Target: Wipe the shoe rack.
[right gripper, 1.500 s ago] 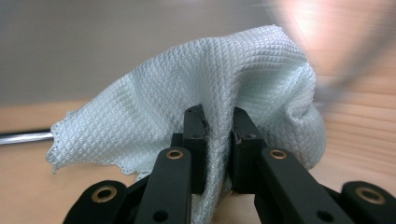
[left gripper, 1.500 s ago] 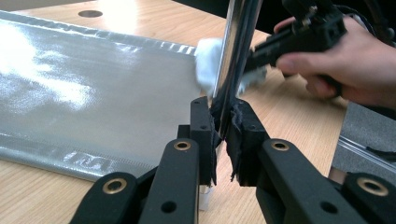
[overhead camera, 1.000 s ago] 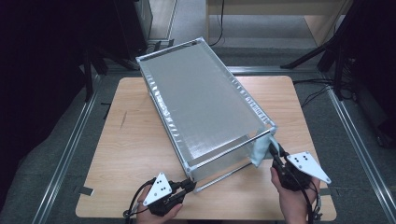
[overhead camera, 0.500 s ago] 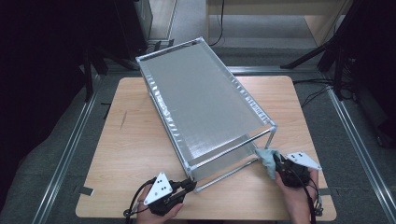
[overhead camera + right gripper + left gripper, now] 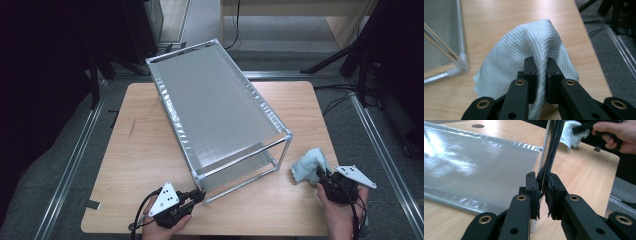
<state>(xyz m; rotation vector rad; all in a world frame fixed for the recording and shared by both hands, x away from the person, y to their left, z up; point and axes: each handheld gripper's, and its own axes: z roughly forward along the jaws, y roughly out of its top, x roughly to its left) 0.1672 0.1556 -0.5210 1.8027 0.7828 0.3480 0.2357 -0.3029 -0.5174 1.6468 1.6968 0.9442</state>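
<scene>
Left gripper (image 5: 543,192) clamps the metal rack (image 5: 220,112) corner post. Right gripper (image 5: 541,65) pinches the light-blue cloth (image 5: 529,67) (thin fold only); it may slip out while wiping.

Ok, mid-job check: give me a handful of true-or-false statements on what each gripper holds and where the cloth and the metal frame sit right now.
1. The left gripper is shut on a corner post of the metal frame. True.
2. The right gripper is open with nothing between its jaws. False: it is shut on the pale blue cloth.
3. The cloth is pressed against the frame's post. False: in the high view it lies apart from the frame, to its right, over the wooden table.
4. The frame stands on the table at a slant to its edges. True.
5. The cloth is dark red. False: it is pale blue.
</scene>
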